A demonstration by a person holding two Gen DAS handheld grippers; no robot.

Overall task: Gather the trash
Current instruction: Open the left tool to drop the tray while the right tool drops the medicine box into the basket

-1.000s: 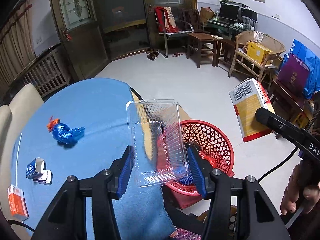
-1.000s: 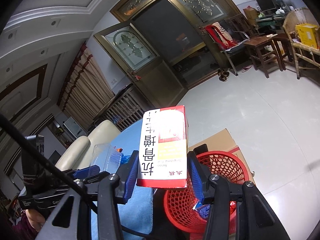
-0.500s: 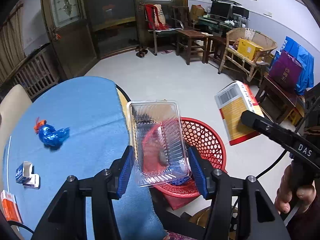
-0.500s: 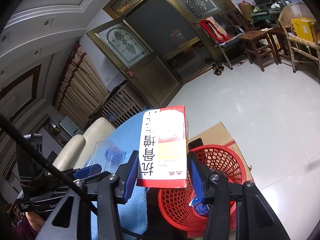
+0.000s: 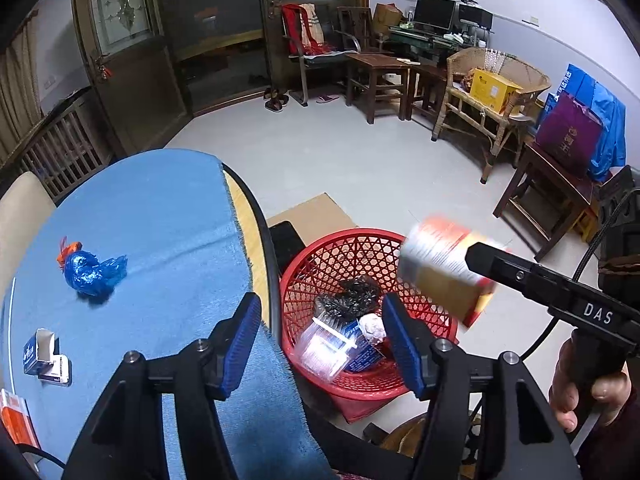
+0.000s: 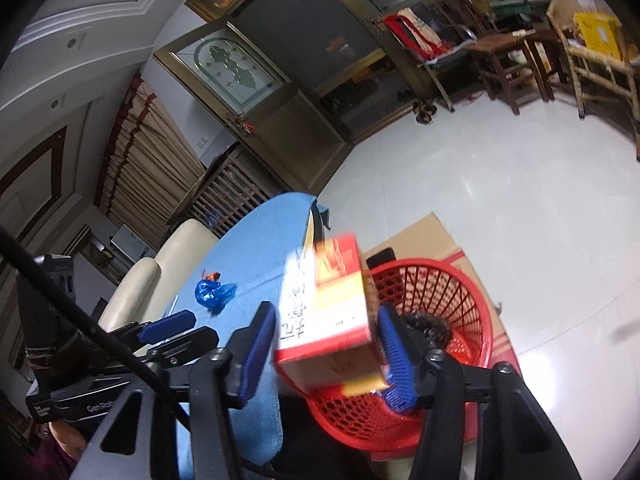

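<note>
My left gripper (image 5: pixel 320 344) hangs over the red mesh basket (image 5: pixel 344 240), its jaws opening and nothing between them. A clear plastic tray (image 5: pixel 324 350), blurred, drops among the trash inside the basket. In the right wrist view my right gripper (image 6: pixel 326 356) is also opening. The red, yellow and white carton (image 6: pixel 328 328) sits blurred and tilted between its pads, slipping down toward the basket (image 6: pixel 440 280). From the left wrist view the same carton (image 5: pixel 444 276) falls over the basket rim. A crumpled blue bag (image 5: pixel 94 272) lies on the blue tablecloth (image 5: pixel 160 220).
Small blue-and-white boxes (image 5: pixel 44 356) and an orange pack (image 5: pixel 14 420) lie at the table's near left. Flat cardboard (image 5: pixel 308 212) lies under the basket. A cream chair (image 6: pixel 168 256) stands behind the table. Wooden chairs and stools line the far wall.
Both grippers sank toward the basket and opened. The clear tray left the left jaws and fell into the basket. The carton tilted and slid down between the right pads.
</note>
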